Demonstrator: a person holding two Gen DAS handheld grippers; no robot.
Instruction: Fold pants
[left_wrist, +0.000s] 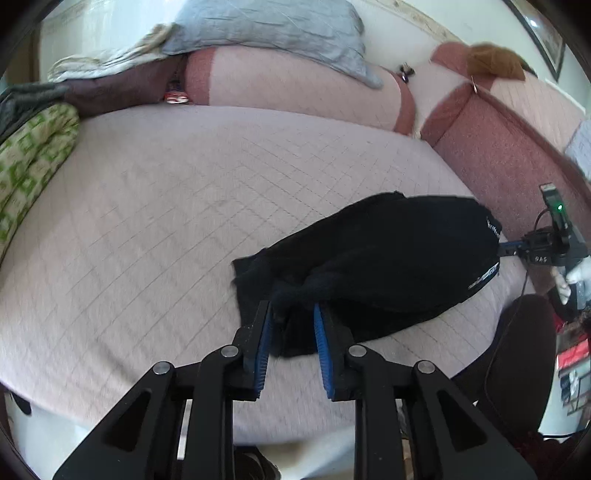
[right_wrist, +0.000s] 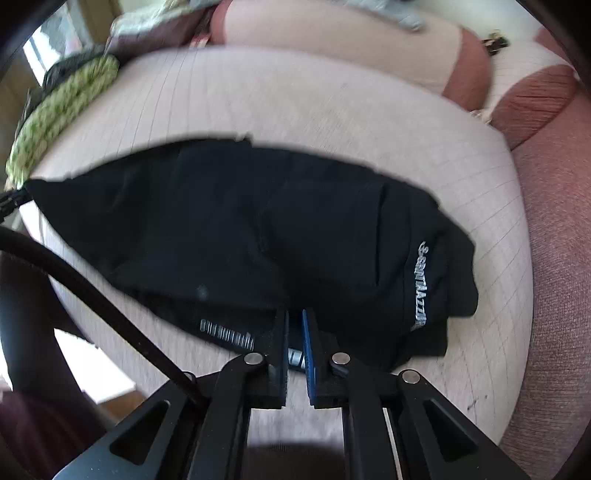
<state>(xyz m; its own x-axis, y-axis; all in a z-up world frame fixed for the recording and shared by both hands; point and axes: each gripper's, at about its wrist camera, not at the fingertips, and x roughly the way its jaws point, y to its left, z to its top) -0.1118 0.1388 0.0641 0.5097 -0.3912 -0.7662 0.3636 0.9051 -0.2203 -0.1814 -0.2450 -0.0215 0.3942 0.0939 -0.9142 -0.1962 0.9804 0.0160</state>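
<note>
The black pants lie folded on the pale quilted sofa seat. My left gripper has a bunch of the black cloth at the leg end between its blue pads, which stand a hand's width apart. My right gripper is shut on the waistband edge of the pants, next to the silver lettering. The right gripper also shows in the left wrist view at the pants' right end.
A green patterned cloth lies at the seat's left end. A grey pillow rests on the backrest. The reddish armrest bounds the seat on the right. A dark chair stands by the front edge.
</note>
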